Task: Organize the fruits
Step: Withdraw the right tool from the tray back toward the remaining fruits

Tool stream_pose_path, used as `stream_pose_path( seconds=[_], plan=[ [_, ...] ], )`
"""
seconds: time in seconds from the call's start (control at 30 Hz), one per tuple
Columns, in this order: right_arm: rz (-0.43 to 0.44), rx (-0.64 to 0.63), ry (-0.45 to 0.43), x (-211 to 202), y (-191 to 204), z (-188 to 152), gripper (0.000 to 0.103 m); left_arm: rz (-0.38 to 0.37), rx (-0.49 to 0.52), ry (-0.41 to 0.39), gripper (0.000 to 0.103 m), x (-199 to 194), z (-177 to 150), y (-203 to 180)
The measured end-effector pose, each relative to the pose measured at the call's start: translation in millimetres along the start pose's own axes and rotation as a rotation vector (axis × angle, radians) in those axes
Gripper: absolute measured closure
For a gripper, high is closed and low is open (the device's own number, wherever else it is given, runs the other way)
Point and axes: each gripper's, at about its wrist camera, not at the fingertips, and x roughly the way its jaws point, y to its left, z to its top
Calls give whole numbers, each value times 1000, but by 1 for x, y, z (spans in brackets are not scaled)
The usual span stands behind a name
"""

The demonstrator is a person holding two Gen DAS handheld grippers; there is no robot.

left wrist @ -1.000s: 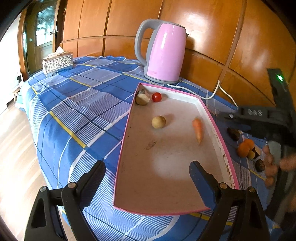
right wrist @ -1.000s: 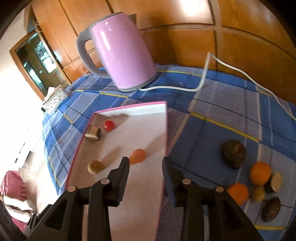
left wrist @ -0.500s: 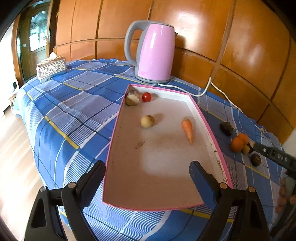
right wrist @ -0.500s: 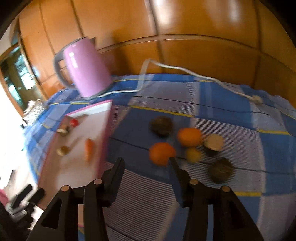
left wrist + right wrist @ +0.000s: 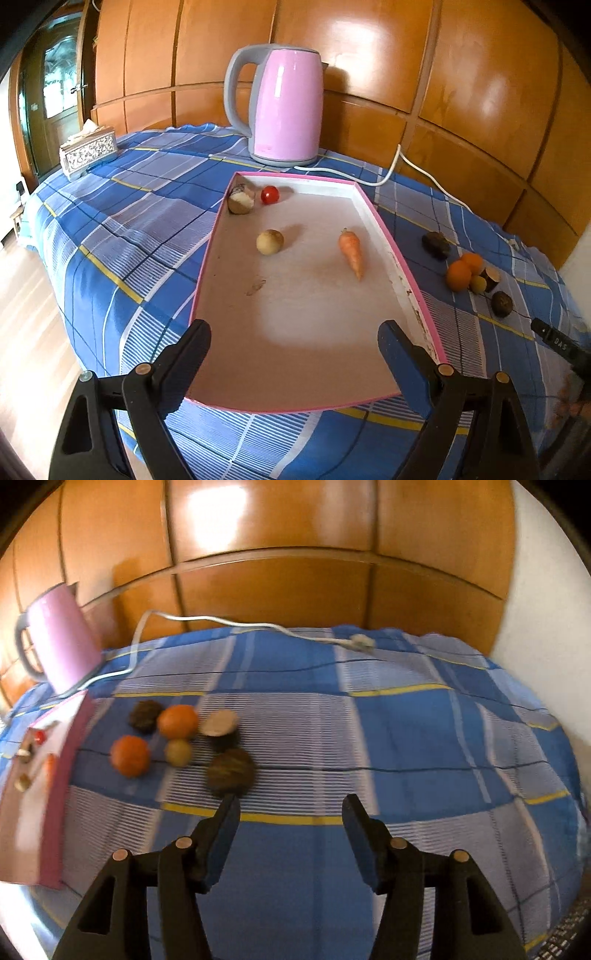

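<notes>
A pink-rimmed tray [image 5: 397, 247] lies on the blue checked cloth. In it are a carrot [image 5: 351, 251], a pale round fruit [image 5: 270, 242], a red tomato [image 5: 270, 194] and a cut brown fruit [image 5: 241, 199]. My left gripper [image 5: 293, 343] hangs open over the tray's near end, holding nothing. Right of the tray a cluster sits on the cloth: two oranges [image 5: 130, 755] [image 5: 178, 721], a small yellow fruit [image 5: 178, 752], a cut fruit [image 5: 220, 724] and two dark fruits [image 5: 231, 771] [image 5: 144, 715]. My right gripper [image 5: 291, 821] is near the cluster with jaws opening and nothing between them.
A pink kettle [image 5: 282, 107] stands behind the tray, its white cable [image 5: 236, 622] trailing across the cloth along the wooden wall. A patterned tissue box [image 5: 88, 151] sits at the far left. The cloth drops off to wooden floor on the left.
My right gripper swung right, from above the tray to the fruit cluster, and its jaws widened. The left gripper stayed open over the tray's near end.
</notes>
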Motion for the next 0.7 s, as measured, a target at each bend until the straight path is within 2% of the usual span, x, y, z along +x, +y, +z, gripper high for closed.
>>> stream_pose_path(
  seconds=[0.17,0.3,0.7],
  plan=[
    [-92,50,-2,8,-25,-9,43,-5,29,-2,11,-3,1,-8],
    [-131,87,4,13,-44,-15,43,-26,48,4,11,-3,3,-13],
    [-176,151,3,21,-72,-29,43,-133,121,31,12,-4,18,-44]
  ],
)
